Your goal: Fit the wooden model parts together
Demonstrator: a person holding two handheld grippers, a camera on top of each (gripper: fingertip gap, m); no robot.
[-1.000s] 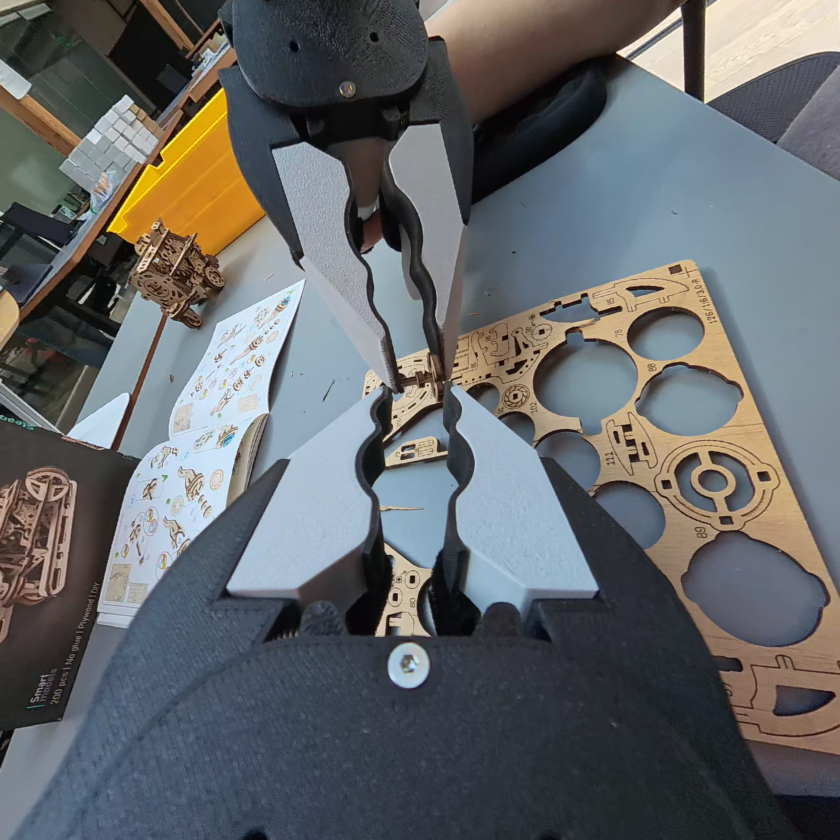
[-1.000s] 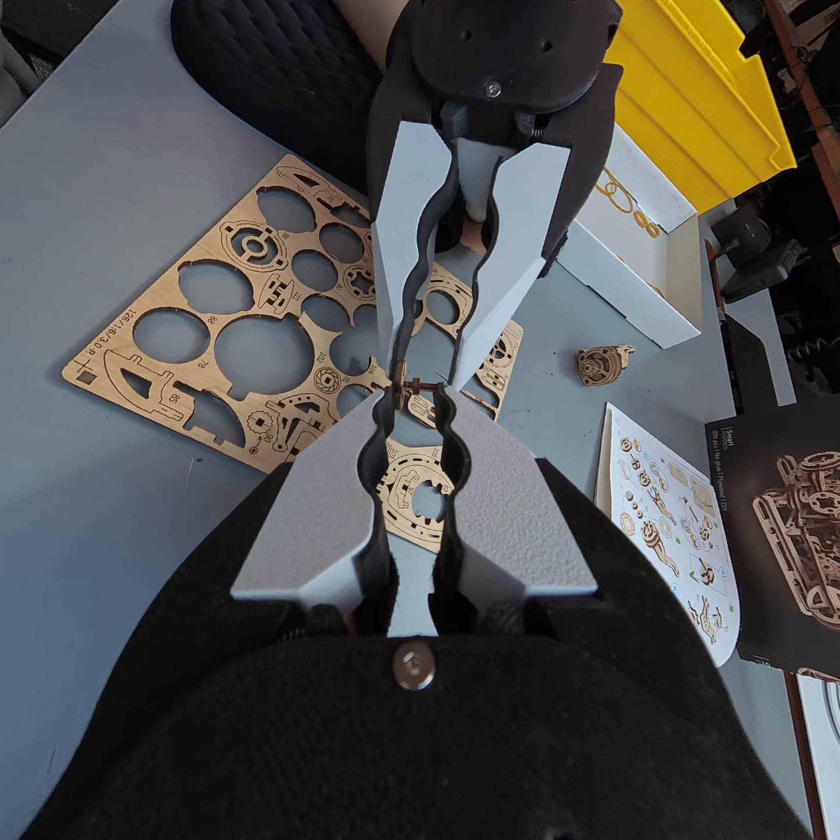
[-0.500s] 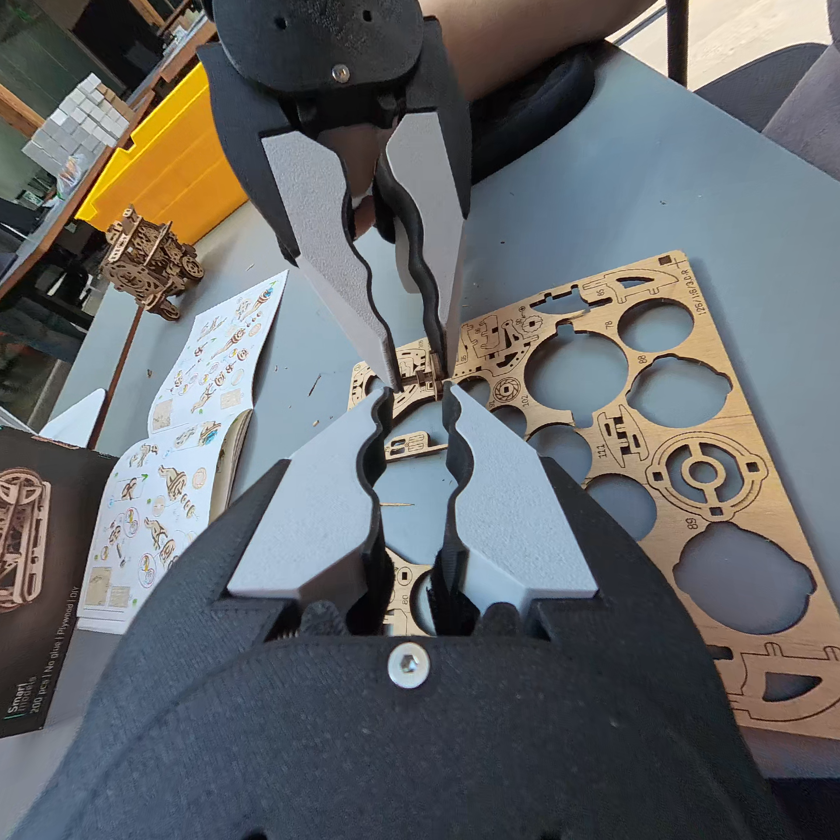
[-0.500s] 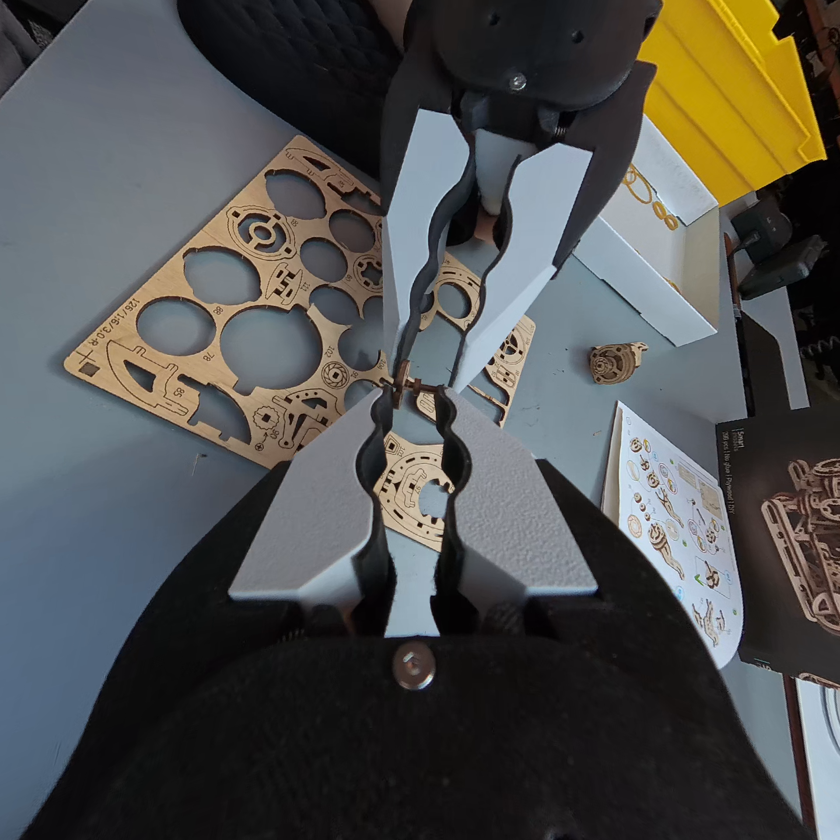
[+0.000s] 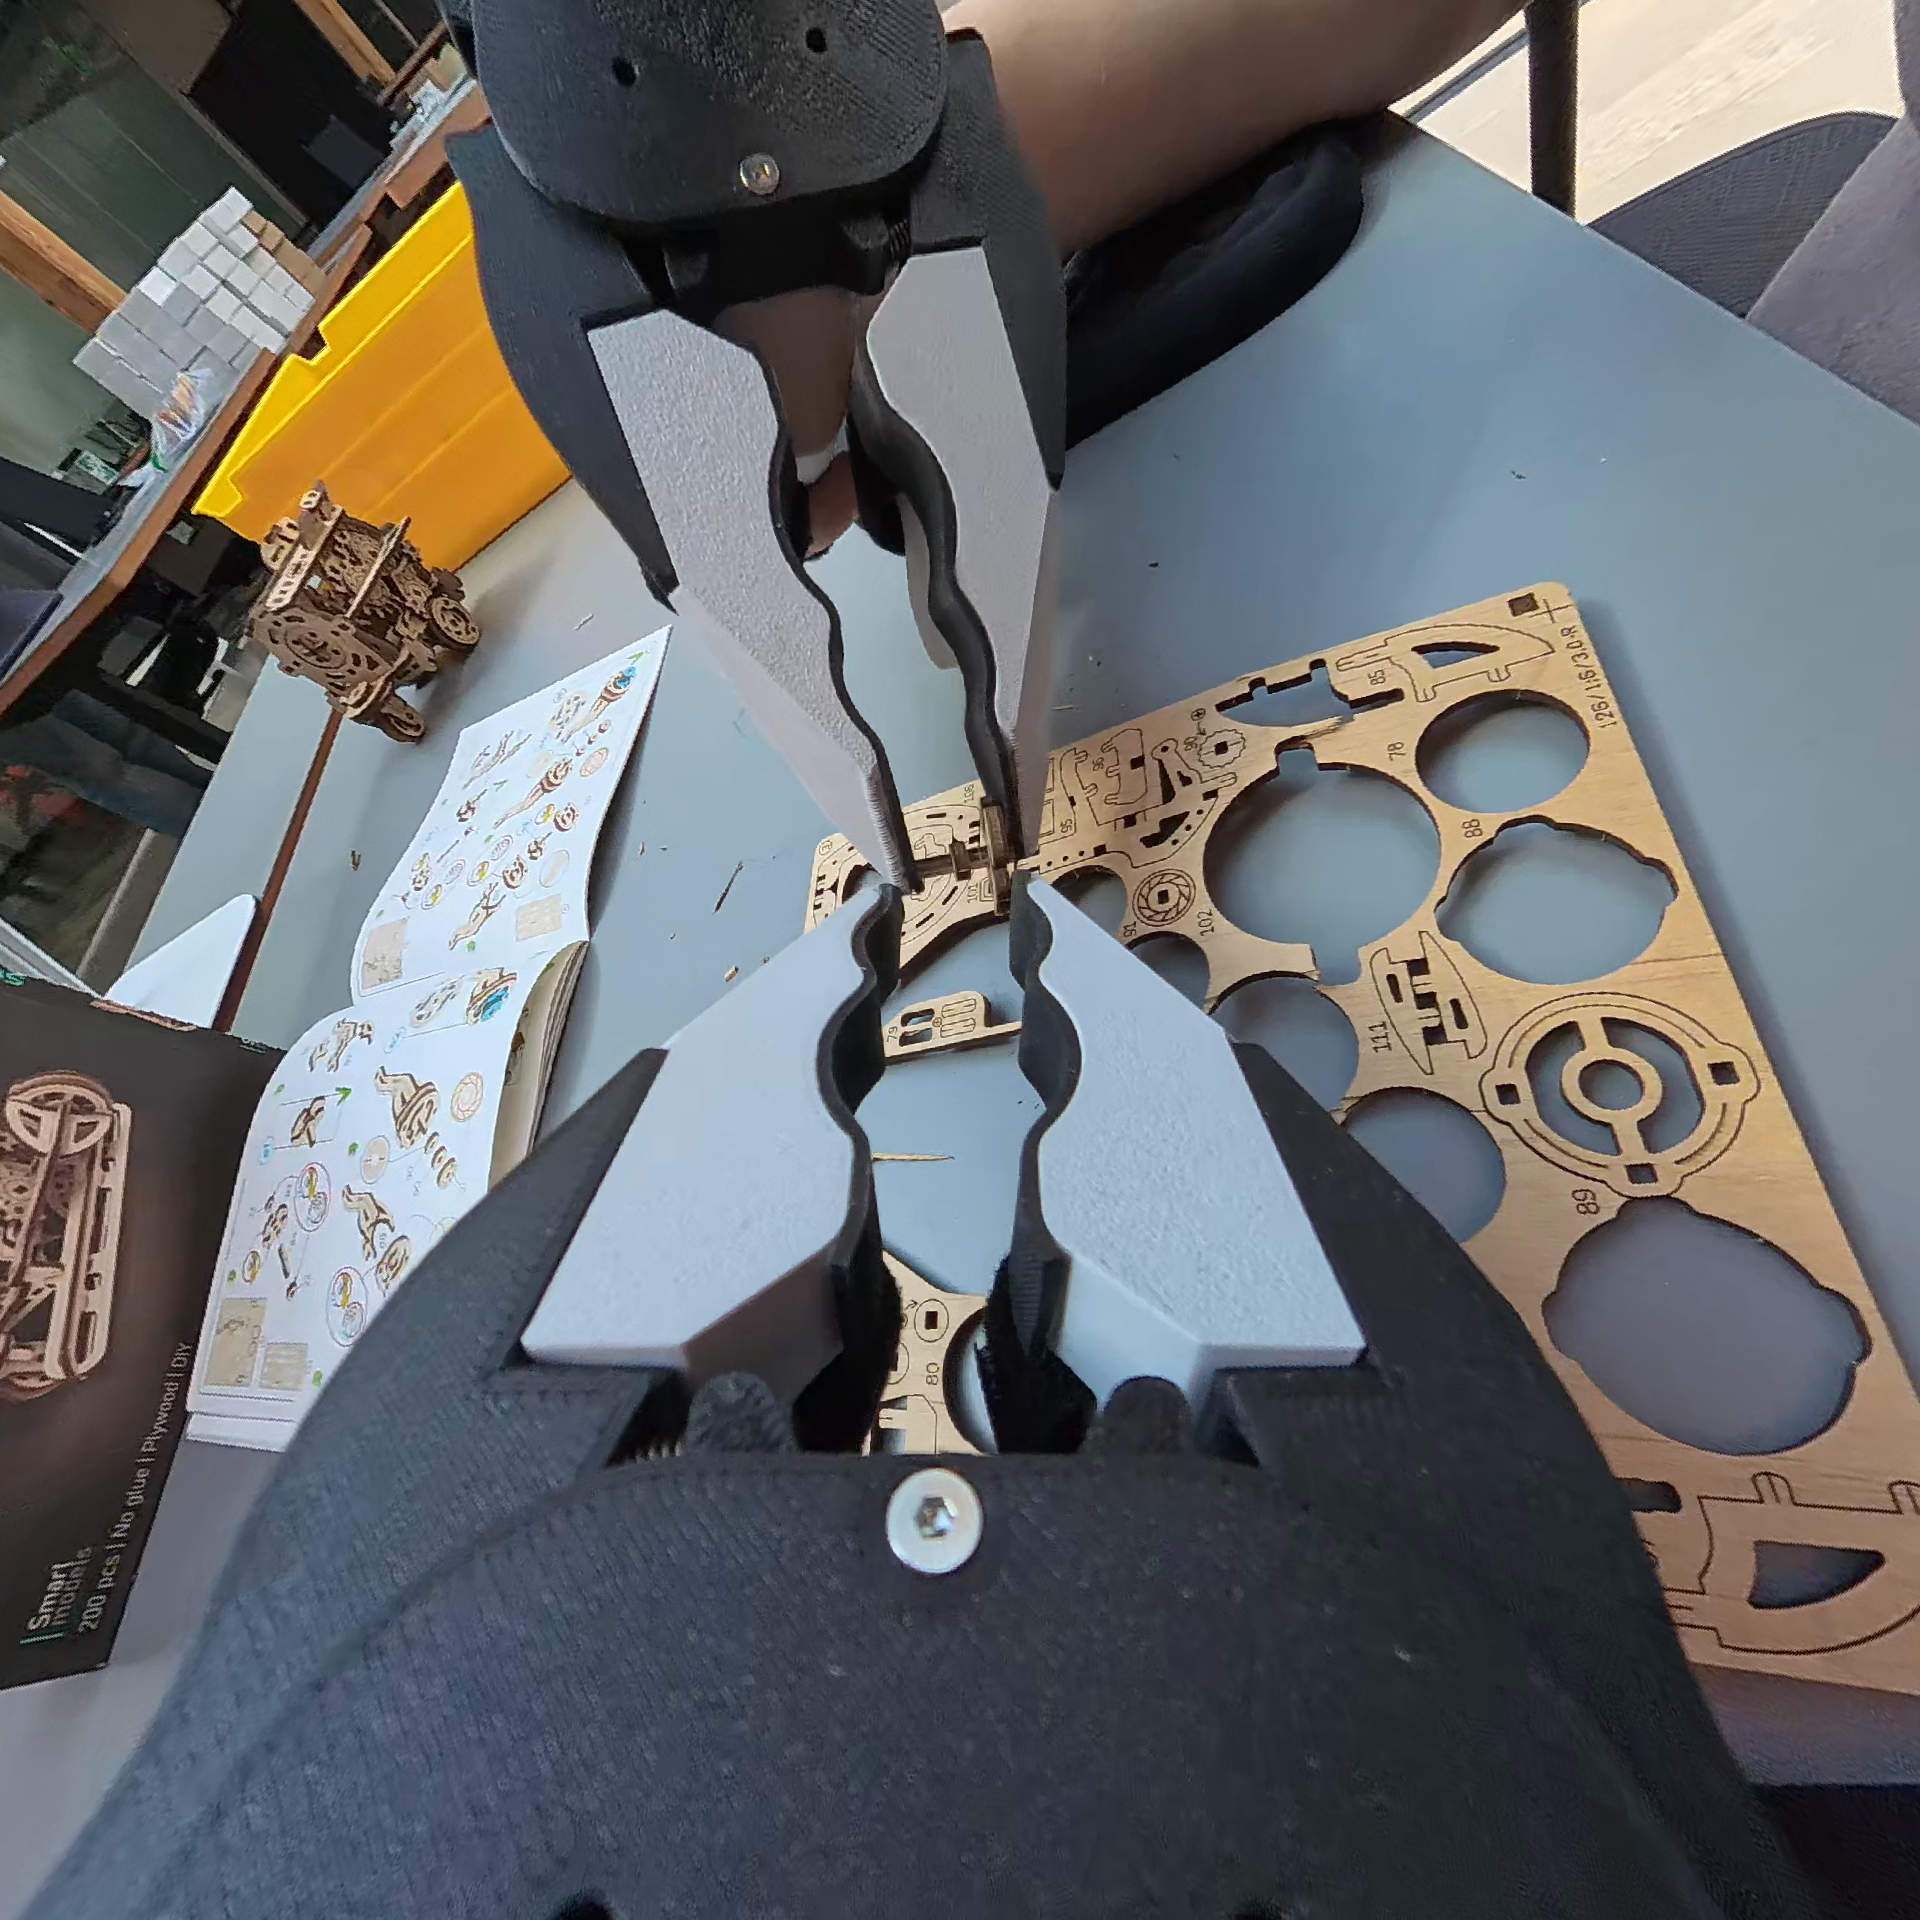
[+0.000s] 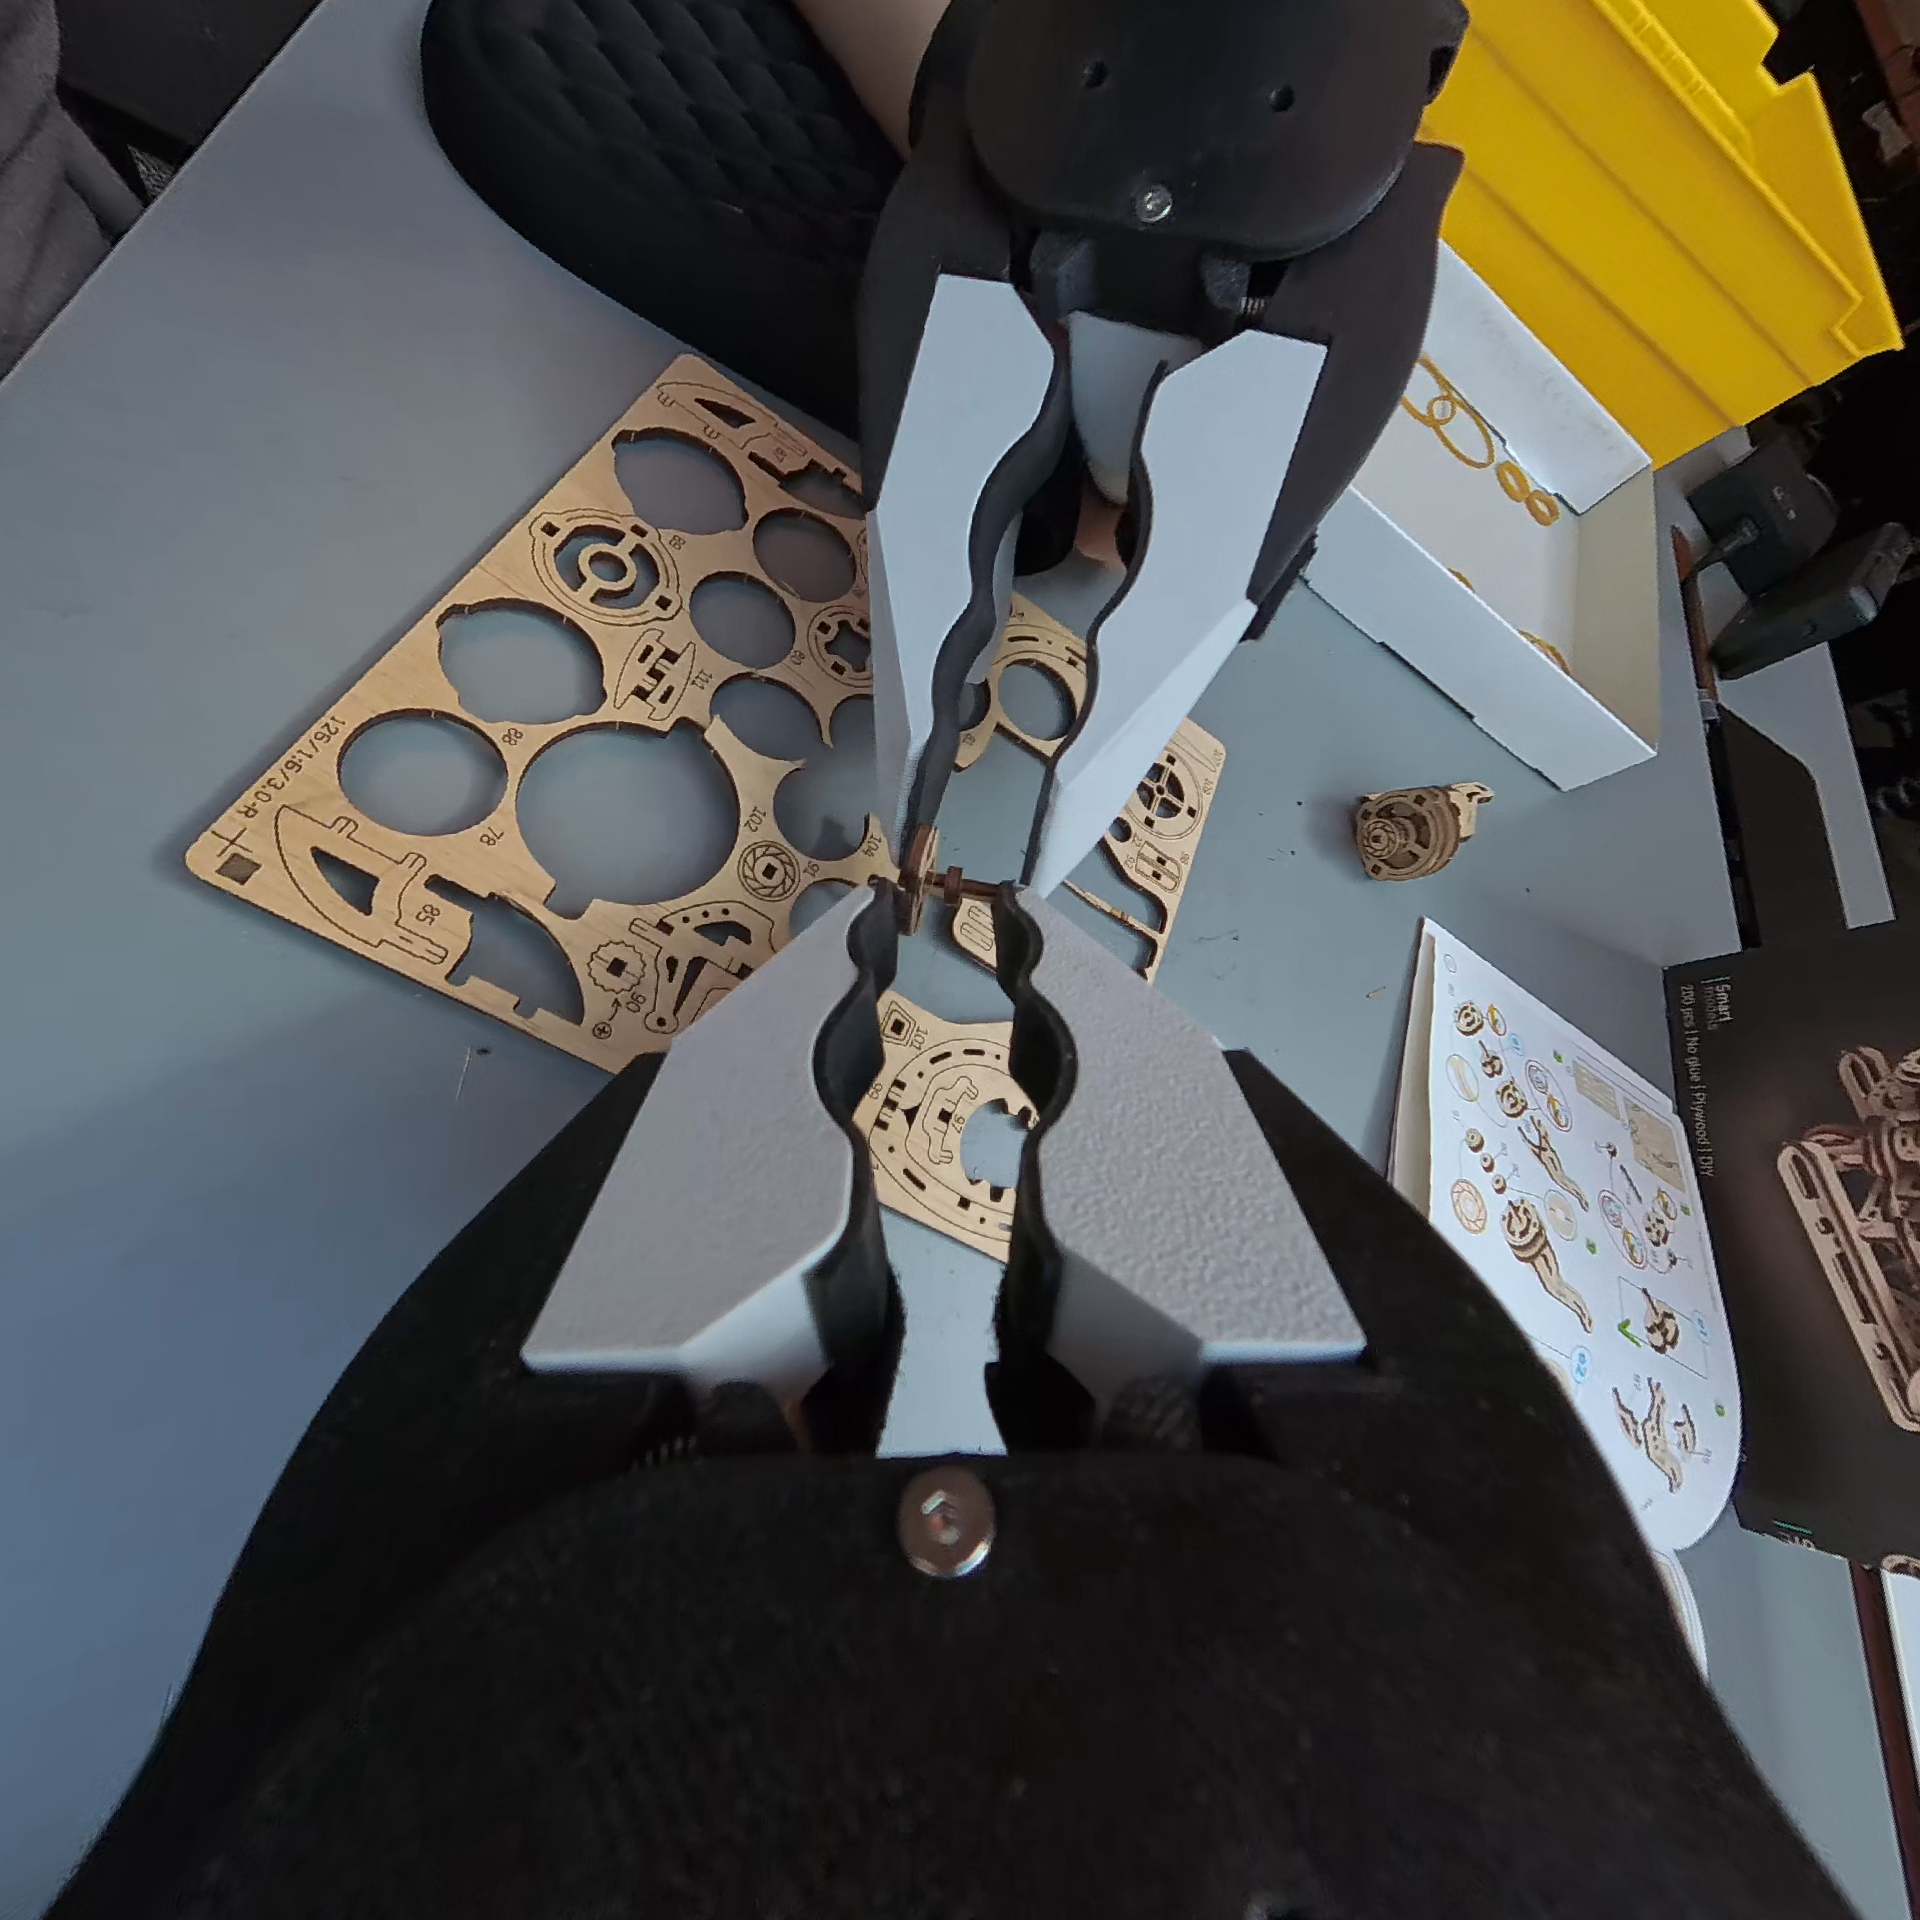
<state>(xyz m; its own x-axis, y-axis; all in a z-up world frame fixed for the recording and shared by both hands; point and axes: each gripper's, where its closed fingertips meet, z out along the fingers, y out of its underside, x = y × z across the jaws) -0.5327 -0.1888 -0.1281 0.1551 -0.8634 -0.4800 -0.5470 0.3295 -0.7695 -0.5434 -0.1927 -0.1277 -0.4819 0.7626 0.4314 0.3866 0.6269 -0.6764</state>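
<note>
A small wooden axle with discs on it (image 5: 961,864) hangs in the air between both grippers, above the plywood parts sheet (image 5: 1455,1039). My left gripper (image 5: 956,902) comes from below in the left wrist view, its jaws narrowed to the piece's length with the tips at its two ends. My right gripper (image 5: 956,854) meets it tip to tip from above and pinches the same axle lengthwise. In the right wrist view the disc (image 6: 920,878) sits by the left end of the axle, between my right gripper (image 6: 940,902) and the left gripper (image 6: 979,850).
On the grey table lie the parts sheet (image 6: 520,779), an open instruction booklet (image 5: 447,987), a black box (image 5: 73,1299), a built wooden model (image 5: 353,623), a small wooden subassembly (image 6: 1413,831), a white tray (image 6: 1507,623) and yellow bins (image 6: 1662,208). A black cushion (image 6: 644,156) lies under a forearm. The tips of both grippers are at nearly the same place.
Both grippers stay tip to tip on the small piece. The pair has swayed a little over the sheet; the jaws have not visibly opened or closed.
</note>
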